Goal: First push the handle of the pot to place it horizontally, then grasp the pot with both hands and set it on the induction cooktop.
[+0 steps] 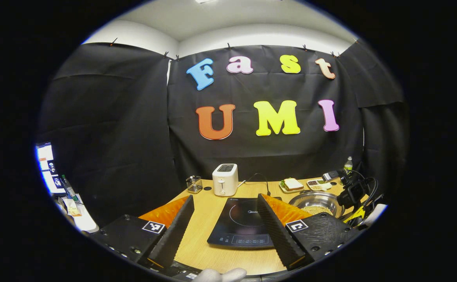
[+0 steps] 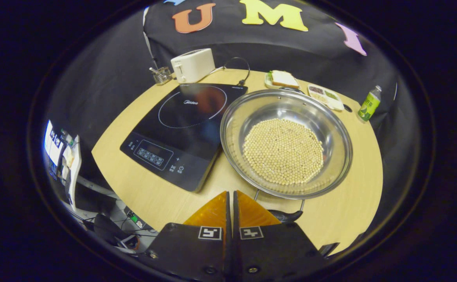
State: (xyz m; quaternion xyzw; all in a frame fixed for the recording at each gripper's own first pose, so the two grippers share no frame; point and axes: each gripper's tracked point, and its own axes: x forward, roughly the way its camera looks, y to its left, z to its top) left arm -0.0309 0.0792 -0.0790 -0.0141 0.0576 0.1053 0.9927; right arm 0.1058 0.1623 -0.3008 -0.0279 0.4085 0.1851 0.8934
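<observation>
On wooden table (image 2: 342, 211), black-draped: cooktop (image 2: 181, 125), pot (image 2: 287, 141).

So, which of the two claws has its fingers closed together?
The right claw: its two fingers meet with no gap, just in front of the pot's handle. The left claw is spread wide, with the induction cooktop showing between its fingers.

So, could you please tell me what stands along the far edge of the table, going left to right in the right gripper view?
Wire basket → toaster → sandwich plate → snack tray → green bottle.
</observation>
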